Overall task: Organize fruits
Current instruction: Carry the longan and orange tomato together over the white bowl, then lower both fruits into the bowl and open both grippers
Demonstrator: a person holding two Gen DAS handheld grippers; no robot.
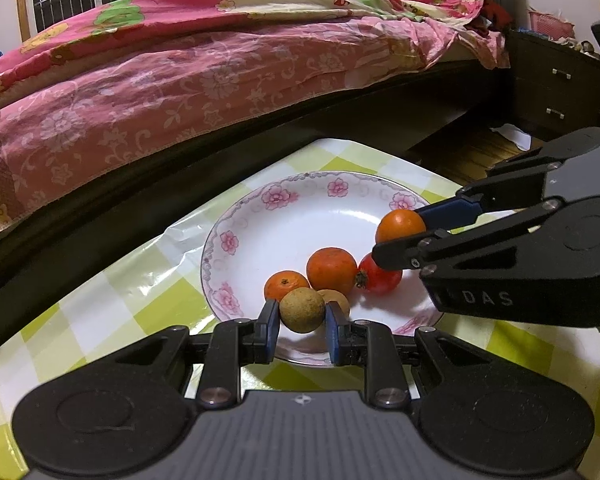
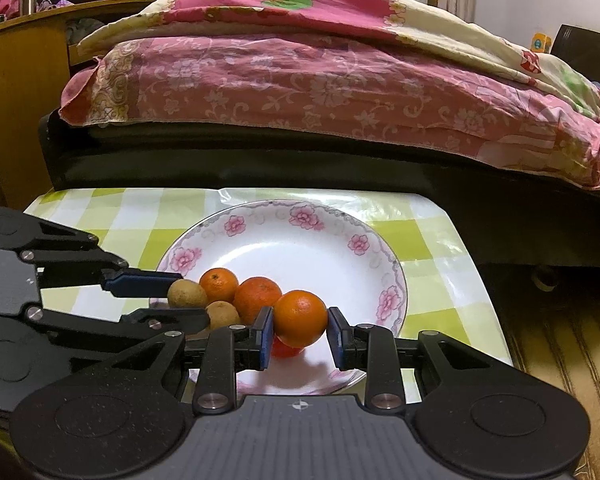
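Observation:
A white plate with a pink flower rim (image 1: 276, 196) (image 2: 300, 216) sits on the checked table. My left gripper (image 1: 302, 312) (image 2: 182, 296) is shut on a brown longan (image 1: 302, 310) (image 2: 187, 294) just above the plate's near edge. My right gripper (image 2: 300, 320) (image 1: 404, 236) is shut on an orange (image 2: 301, 318) (image 1: 400, 226) above the plate. In the plate lie a small tangerine (image 1: 286, 285) (image 2: 219, 284), a larger orange fruit (image 1: 332, 270) (image 2: 257, 298), a second longan (image 1: 334, 300) (image 2: 223, 314) and a red fruit (image 1: 380, 274) (image 2: 286, 350), partly hidden.
The table has a green-and-white checked cover (image 1: 112, 312) (image 2: 428, 240). A bed with pink floral bedding (image 1: 180, 92) (image 2: 340, 88) runs right behind the table. A dark drawer unit (image 1: 556, 84) stands at the right in the left wrist view.

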